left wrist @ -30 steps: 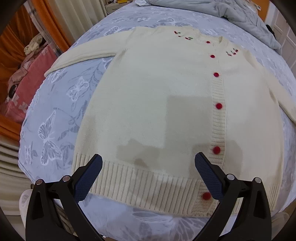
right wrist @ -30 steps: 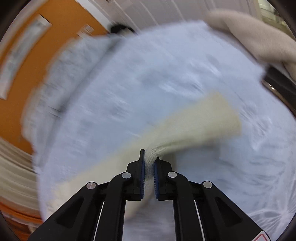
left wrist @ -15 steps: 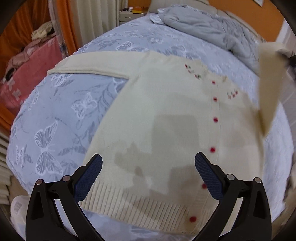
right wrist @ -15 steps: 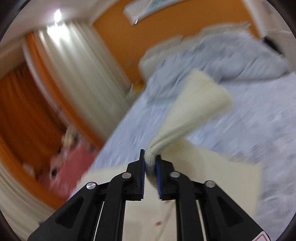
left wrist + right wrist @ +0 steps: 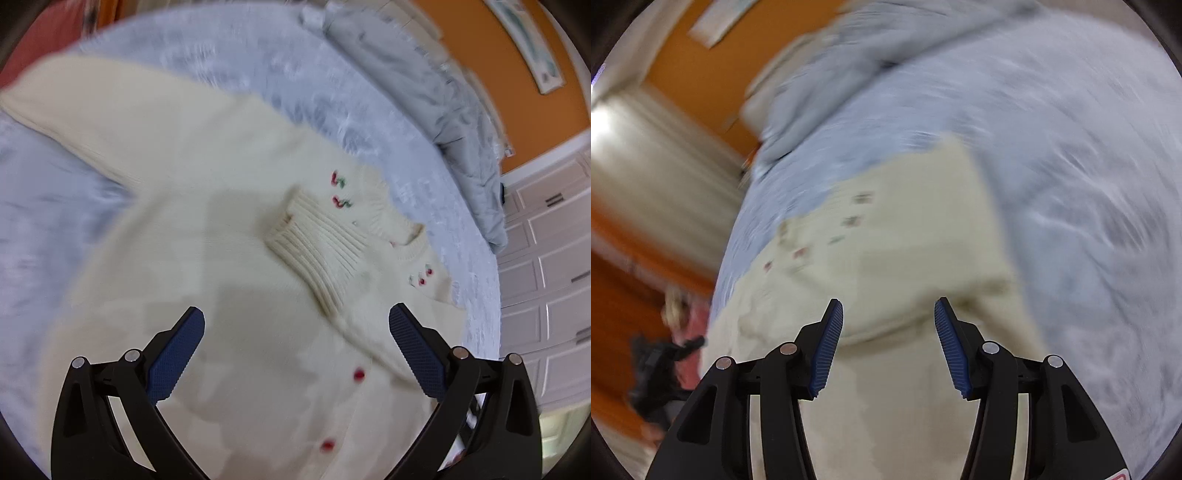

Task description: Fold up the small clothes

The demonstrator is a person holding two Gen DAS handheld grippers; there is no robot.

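A cream knit cardigan (image 5: 221, 280) with red buttons and cherry embroidery lies flat on the bed. One sleeve is folded across its chest, with the ribbed cuff (image 5: 317, 247) lying near the collar. The other sleeve (image 5: 92, 110) stretches out to the upper left. My left gripper (image 5: 295, 343) is open and empty above the cardigan's front. My right gripper (image 5: 888, 332) is open and empty above the folded sleeve (image 5: 923, 236); that view is blurred.
The bedsheet (image 5: 48, 206) is pale blue with a butterfly print. A grey quilt (image 5: 424, 81) is heaped at the far side of the bed. An orange wall (image 5: 498, 74) and white cabinet doors (image 5: 546, 258) stand beyond. Pink fabric shows at the left (image 5: 690, 332).
My right gripper carried the sleeve over the cardigan's chest and let it go; its jaws went from shut to open. My left gripper moved up from the hem toward the collar.
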